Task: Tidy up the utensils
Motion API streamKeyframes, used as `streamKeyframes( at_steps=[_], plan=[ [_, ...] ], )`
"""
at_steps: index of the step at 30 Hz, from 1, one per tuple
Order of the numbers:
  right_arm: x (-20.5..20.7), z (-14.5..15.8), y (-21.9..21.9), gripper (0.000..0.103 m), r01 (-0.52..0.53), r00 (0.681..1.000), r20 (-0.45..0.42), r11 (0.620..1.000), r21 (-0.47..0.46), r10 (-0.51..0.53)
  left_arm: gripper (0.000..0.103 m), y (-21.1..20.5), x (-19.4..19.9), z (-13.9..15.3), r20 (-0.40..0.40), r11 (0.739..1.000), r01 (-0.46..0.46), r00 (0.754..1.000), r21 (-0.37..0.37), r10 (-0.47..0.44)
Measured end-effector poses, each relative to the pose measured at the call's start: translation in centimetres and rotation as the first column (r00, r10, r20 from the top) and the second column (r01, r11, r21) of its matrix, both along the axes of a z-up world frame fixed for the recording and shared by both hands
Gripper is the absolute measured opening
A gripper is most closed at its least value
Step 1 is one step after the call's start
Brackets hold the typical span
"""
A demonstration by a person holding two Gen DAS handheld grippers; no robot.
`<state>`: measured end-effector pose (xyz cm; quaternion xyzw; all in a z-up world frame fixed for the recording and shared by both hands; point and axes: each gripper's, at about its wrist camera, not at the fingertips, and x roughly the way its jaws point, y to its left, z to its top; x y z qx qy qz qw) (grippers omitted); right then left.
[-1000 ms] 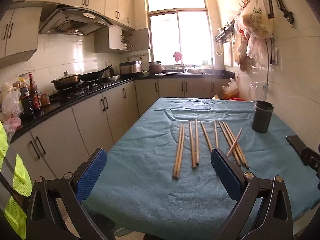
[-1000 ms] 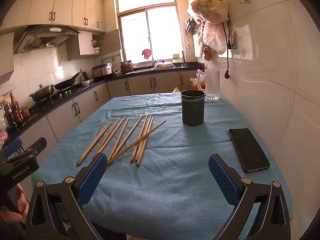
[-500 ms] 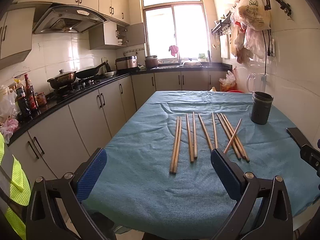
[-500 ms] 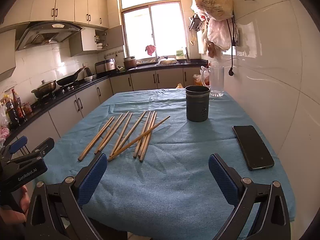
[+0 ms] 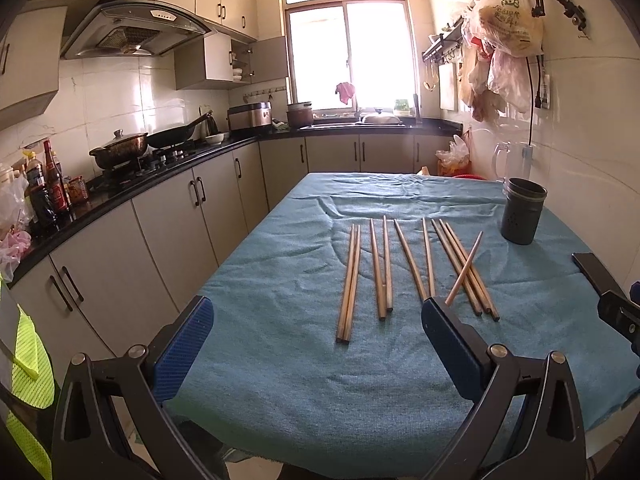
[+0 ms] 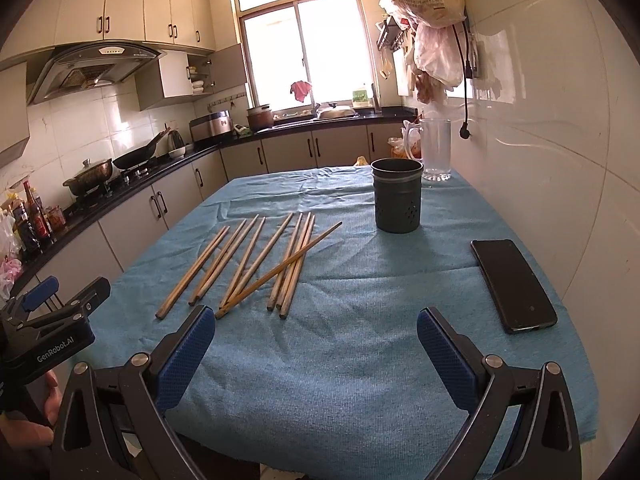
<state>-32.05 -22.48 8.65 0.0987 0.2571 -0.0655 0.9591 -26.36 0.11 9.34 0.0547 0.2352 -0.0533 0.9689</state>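
Both claws hang spread wide and empty above the near edge of the worktop (image 6: 360, 360), the left claw (image 5: 316, 344) facing the chopsticks (image 5: 384, 268) head-on and the right claw (image 6: 312, 352) off toward the phone (image 6: 512, 284) side. The chopsticks lie loose in a rough row on the blue cloth, none yet in the dark perforated holder (image 6: 397, 196), which stands upright and well apart from them toward the wall. The likeliest trouble sits at the right end of the row, where one crossing chopstick (image 5: 464, 268) lies slantwise over a tight cluster of three or four: closing on that one could drag its neighbours, roll them toward the worktop edge, or lift two at once. The sticks are thin and round and lie flat on soft cloth, so the pads may pinch fabric along with wood, or a stick may pivot and slip out mid-carry. The holder looks light and tall; a stick brought in at an angle could knock its rim and tip it against the glass jug (image 6: 436, 148) just behind.
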Motion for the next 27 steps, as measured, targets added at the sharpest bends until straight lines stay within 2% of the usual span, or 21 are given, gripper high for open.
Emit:
streamKeyframes(
  at_steps=[12,18,22,27],
  plan=[
    [0.8,-0.5,-0.1,0.101,-0.022,0.999,-0.035,1.0,0.017,0.023,0.103,-0.1,0.5,-0.6,-0.026,1.0,0.002,1.0,-0.003,-0.002],
    [2.1,-1.4,-0.5,0.098,-0.049,0.995,-0.084,0.997,0.052,0.053,0.103,-0.1,1.1,-1.1,-0.055,1.0,0.006,0.998,-0.006,-0.006],
    [3.2,-1.3,-0.7,0.092,-0.072,0.992,-0.102,0.994,0.077,0.08,0.103,0.0,2.7,-1.1,-0.094,0.999,0.044,0.995,-0.015,-0.046],
    [6.4,-0.7,-2.1,0.086,-0.114,0.977,-0.146,0.963,0.242,0.152,0.103,1.2,5.3,-0.6,-0.144,0.996,0.045,0.988,-0.082,-0.057]
  ],
)
